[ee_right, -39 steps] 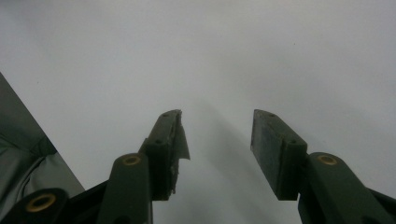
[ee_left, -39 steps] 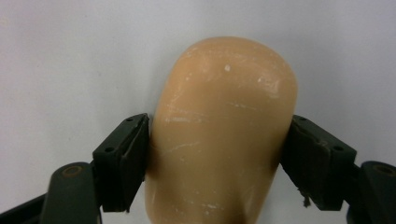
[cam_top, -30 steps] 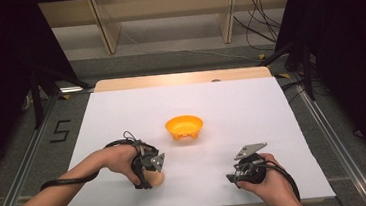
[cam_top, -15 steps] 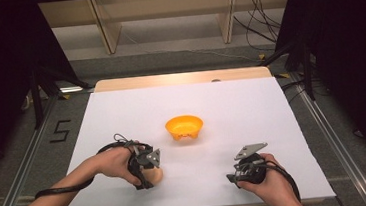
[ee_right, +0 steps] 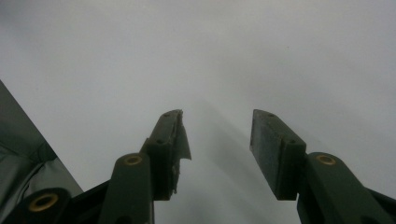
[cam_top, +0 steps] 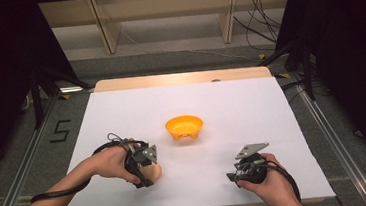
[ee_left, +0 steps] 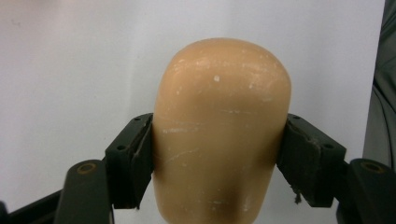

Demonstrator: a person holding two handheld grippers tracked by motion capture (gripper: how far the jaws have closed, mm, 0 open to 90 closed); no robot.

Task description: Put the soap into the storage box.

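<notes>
A smooth tan, egg-shaped lump (ee_left: 219,121) lies on the white table (cam_top: 251,107) near its front left. My left gripper (ee_left: 217,158) is shut on it, with a black pad (ee_left: 140,163) pressed against each side. From above, the left gripper (cam_top: 148,175) points right and the tan lump (cam_top: 155,171) sticks out past the hand. My right gripper (cam_top: 233,176) rests at the front right, pointing left. Its jaws stand apart in the right gripper view, where the right gripper (ee_right: 217,140) has bare white table between them.
An orange bowl (cam_top: 184,127) sits at the middle of the table, beyond both hands. A wooden strip (cam_top: 184,78) runs along the far edge. Black cables trail from both grippers toward the near edge. Metal rails flank the table.
The left hand has shifted slightly to the left at the tan lump. The right hand and the orange bowl have kept still.
</notes>
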